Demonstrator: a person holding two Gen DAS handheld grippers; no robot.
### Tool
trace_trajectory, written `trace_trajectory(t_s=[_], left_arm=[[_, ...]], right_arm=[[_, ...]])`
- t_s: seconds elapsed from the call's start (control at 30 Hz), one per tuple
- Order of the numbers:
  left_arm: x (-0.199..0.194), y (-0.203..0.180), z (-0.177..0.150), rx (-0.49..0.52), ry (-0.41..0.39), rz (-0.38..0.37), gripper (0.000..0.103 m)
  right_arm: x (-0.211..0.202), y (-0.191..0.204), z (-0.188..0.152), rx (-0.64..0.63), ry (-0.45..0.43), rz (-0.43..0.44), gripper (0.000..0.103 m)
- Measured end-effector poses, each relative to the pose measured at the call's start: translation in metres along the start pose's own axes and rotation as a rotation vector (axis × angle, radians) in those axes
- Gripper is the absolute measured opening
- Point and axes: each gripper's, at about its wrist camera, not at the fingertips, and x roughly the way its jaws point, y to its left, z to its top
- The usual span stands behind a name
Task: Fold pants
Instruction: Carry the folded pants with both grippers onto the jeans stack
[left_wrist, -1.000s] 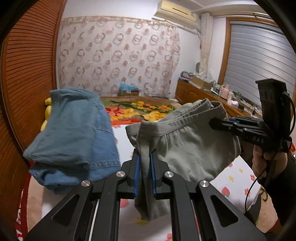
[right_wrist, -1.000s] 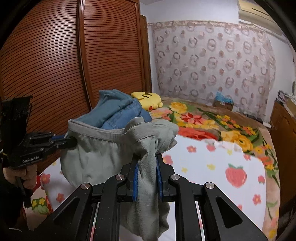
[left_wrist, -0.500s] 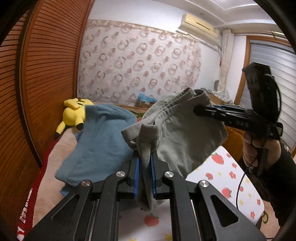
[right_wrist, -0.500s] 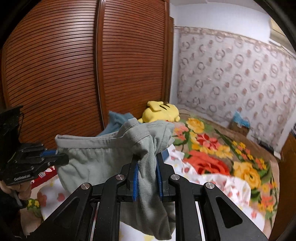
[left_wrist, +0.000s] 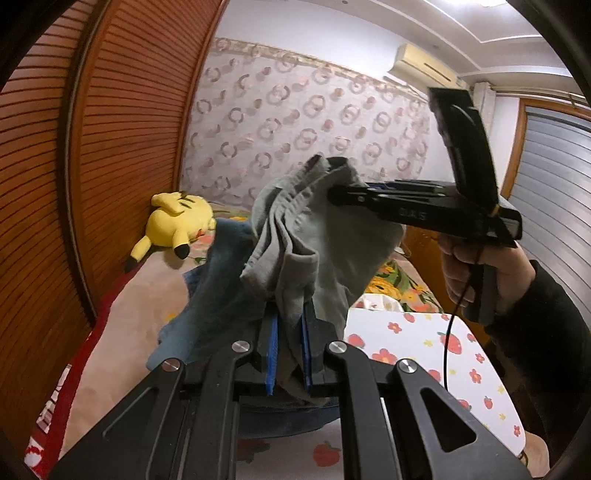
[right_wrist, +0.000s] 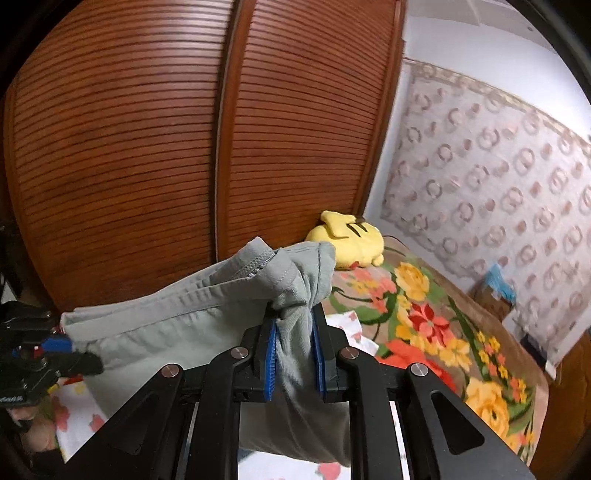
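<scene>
While both grippers, left (left_wrist: 287, 349) and right (right_wrist: 294, 360), clamp the pants (left_wrist: 317, 236) at frame centre, keep the waistband taut.

Home bedroom, floral bedspread (right_wrist: 424, 314), yellow plush toy (left_wrist: 177, 221), slatted wardrobe doors (right_wrist: 147, 147)

Right hand-held gripper (right_wrist: 294, 354) pinches grey pants (right_wrist: 177, 317) — left hand-held gripper (right_wrist: 79, 354) grips opposite edge.

grey pants (left_wrist: 317, 236): 1 | denim garment (left_wrist: 221, 295): 1 | yellow plush toy (left_wrist: 177, 225): 1 | grippers: 2
</scene>
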Motion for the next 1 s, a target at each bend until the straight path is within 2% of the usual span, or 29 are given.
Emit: trace_trajectory(t_s=[0.27, 0.33, 0.47, 0.53, 0.63, 0.7, 0.77, 0.9, 1.0], left_arm=[[0.014, 0.028, -0.013, -0.042, 0.052, 0.095, 0.012], [0.014, 0.030, -0.017, -0.036, 0.063, 0.107, 0.012], [0.009, 0.033, -0.022, -0.027, 0.064, 0.116, 0.015], [0.006, 0.033, -0.023, -0.025, 0.062, 0.123, 0.020], [0.005, 0.034, -0.021, 0.002, 0.060, 0.170, 0.025], [0.006, 0.038, -0.019, 0.013, 0.063, 0.178, 0.041], [0.003, 0.037, -0.017, 0.023, 0.057, 0.188, 0.052], [-0.003, 0.031, -0.011, 0.044, 0.019, 0.177, 0.052], [-0.001, 0.021, -0.006, 0.069, 0.005, 0.155, 0.052]], right_arm=[[0.066, 0.005, 0.009, 0.007, 0.050, 0.043, 0.018], [0.078, 0.004, 0.009, 0.031, 0.075, 0.036, 0.032], [0.075, -0.007, 0.006, 0.093, 0.058, 0.046, 0.039], [0.067, -0.013, 0.006, 0.121, 0.038, 0.047, 0.051], [0.051, -0.019, -0.001, 0.132, 0.021, 0.054, 0.051], [0.042, -0.018, -0.008, 0.126, 0.020, 0.052, 0.051], [0.033, -0.016, -0.016, 0.130, 0.008, 0.053, 0.051], [0.022, -0.011, -0.026, 0.154, -0.016, 0.097, 0.051], [0.020, -0.006, -0.030, 0.151, -0.020, 0.127, 0.046]])
